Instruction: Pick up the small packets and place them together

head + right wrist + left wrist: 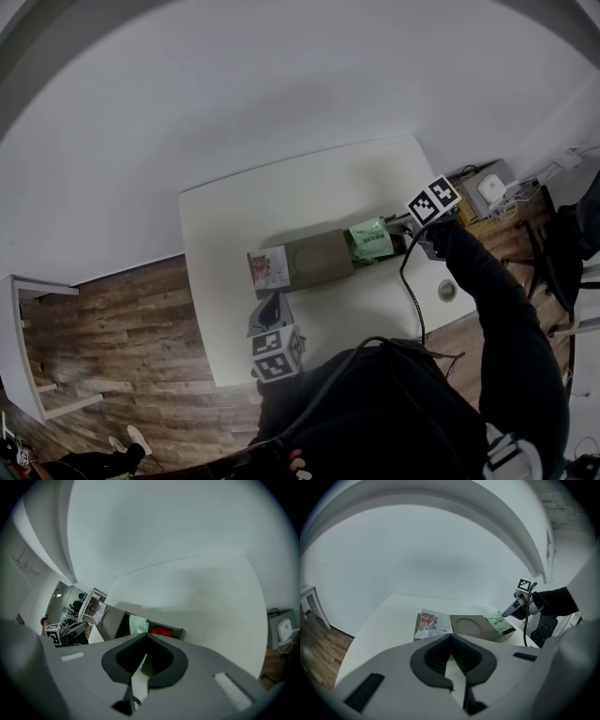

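Observation:
A brown cardboard box [319, 260] lies in the middle of the white table [234, 225]. A green packet [371, 240] rests at the box's right end, and a white packet with pink print [269, 269] at its left end. From the right gripper view, the green packet [138, 623] sits beside a red packet [161, 631] at the box's open side. My right gripper [405, 228] hovers just right of the green packet, shut, with nothing seen between its fingers. My left gripper [275, 296] hangs near the pink packet [432, 623], shut and holding nothing.
A small round object [447, 290] lies on the table near its right front corner. A black cable [412, 291] trails from the right gripper. Electronics and cords [492, 192] crowd the floor to the right. White shelving [37, 347] stands on the wooden floor at left.

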Tool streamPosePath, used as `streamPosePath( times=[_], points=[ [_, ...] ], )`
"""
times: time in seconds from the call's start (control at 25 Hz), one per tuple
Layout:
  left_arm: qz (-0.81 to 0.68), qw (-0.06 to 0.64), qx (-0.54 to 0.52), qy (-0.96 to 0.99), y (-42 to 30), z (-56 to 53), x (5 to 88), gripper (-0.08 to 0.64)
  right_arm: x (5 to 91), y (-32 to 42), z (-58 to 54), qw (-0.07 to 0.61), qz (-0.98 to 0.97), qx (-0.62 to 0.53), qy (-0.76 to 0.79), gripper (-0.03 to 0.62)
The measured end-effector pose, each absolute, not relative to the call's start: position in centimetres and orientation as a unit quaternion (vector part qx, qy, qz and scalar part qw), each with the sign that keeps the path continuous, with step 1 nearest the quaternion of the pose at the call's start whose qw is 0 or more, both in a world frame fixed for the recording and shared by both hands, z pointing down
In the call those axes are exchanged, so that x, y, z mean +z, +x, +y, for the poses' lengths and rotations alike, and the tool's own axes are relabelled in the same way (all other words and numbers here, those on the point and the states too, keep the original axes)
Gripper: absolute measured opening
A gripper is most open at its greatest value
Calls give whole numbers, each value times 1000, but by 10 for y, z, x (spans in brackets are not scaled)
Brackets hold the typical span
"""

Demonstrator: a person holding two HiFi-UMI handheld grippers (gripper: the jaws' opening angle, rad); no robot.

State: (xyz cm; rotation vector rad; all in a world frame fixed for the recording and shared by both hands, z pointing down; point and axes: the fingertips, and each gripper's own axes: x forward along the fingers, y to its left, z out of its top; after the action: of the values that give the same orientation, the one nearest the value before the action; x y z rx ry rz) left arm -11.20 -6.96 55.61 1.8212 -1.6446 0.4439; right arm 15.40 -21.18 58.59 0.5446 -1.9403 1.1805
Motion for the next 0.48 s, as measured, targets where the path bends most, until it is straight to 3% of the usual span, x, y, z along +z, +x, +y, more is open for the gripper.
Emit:
streamPosePath(
  times=[0.48],
  points=[
    [-624, 314, 168, 696, -110, -70, 557, 0, 566, 162, -216, 387, -774, 449, 222, 0]
  ],
)
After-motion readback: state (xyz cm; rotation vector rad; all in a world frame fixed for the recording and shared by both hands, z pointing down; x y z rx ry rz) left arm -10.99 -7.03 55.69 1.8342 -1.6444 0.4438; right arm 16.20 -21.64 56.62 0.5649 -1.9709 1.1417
